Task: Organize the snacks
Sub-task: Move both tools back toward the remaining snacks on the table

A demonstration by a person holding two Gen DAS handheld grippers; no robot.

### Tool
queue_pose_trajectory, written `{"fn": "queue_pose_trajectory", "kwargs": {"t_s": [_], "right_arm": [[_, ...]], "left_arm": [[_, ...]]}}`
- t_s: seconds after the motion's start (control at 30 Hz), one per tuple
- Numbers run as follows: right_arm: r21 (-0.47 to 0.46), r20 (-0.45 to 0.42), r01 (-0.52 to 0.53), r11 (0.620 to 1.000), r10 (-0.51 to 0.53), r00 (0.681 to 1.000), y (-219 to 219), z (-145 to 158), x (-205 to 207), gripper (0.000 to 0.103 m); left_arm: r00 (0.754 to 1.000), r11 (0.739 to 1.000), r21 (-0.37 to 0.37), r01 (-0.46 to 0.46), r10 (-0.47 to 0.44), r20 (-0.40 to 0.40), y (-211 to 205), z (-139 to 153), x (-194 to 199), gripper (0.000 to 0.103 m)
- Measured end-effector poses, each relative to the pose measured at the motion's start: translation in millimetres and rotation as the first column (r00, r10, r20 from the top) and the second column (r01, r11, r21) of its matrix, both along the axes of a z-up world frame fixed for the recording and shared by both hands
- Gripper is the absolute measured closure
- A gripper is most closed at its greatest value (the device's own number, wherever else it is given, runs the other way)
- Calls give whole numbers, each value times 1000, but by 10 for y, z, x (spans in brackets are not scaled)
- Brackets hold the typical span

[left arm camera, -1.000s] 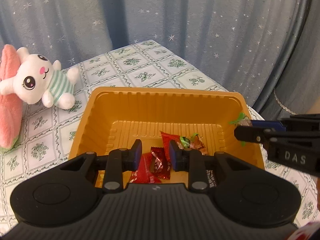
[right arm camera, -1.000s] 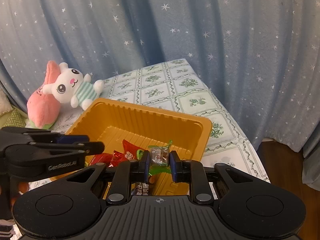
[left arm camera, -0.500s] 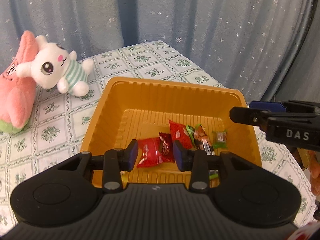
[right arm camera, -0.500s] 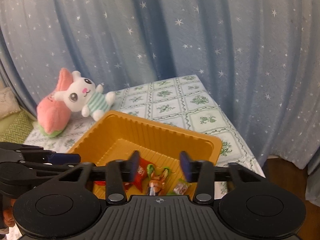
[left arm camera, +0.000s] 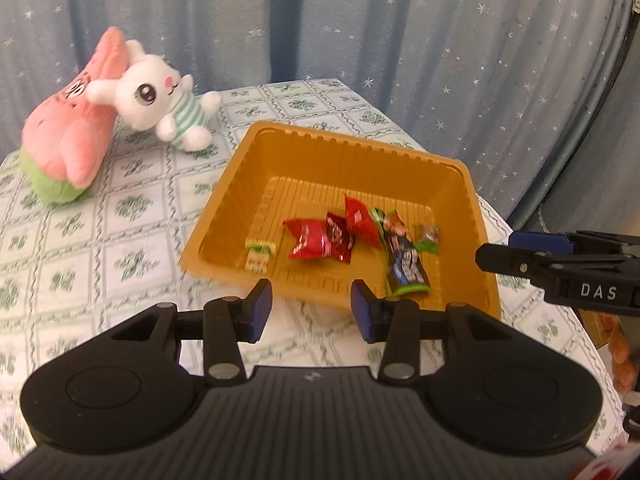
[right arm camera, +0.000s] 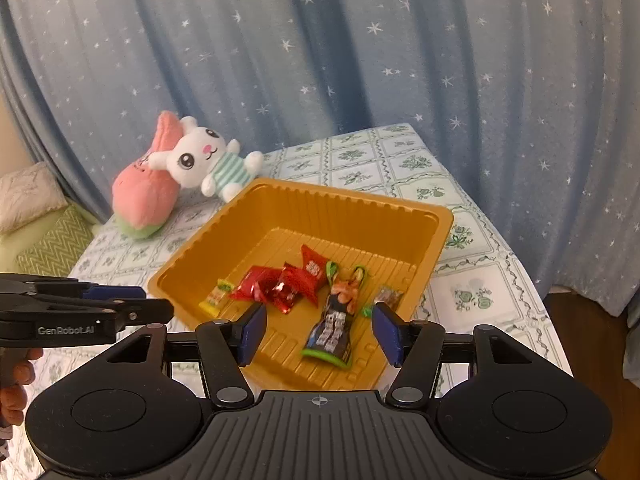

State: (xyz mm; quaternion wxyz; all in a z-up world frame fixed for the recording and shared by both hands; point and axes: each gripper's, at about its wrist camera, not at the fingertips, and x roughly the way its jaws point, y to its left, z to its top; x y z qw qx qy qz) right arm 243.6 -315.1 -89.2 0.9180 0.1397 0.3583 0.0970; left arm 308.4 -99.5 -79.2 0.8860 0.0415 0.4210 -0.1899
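An orange plastic tray sits on the patterned tablecloth. Inside lie red snack packets, a dark packet with green edges, a small yellow-green candy and a small green-wrapped candy. My left gripper is open and empty, above the table just in front of the tray's near edge. My right gripper is open and empty, above the tray's near side. Each gripper also shows in the other's view: the right one, the left one.
A white bunny plush leans on a pink watermelon plush at the table's far left. A blue star-patterned curtain hangs behind. The table edge drops off at the right. A green cushion lies at the left.
The right gripper let go of the green-wrapped candy into the tray and opened wide. The left gripper opened too. Both grippers rose and pulled back from the tray.
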Motion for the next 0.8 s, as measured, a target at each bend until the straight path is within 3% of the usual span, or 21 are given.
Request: {"fn": "queue_pose_trajectory", "kwargs": {"t_s": [0.8], "right_arm": [[-3, -36, -166, 986, 166, 985, 699, -3, -792, 42]], "left_arm": [[989, 989, 0, -146, 146, -35, 813, 6, -1129, 63]]}}
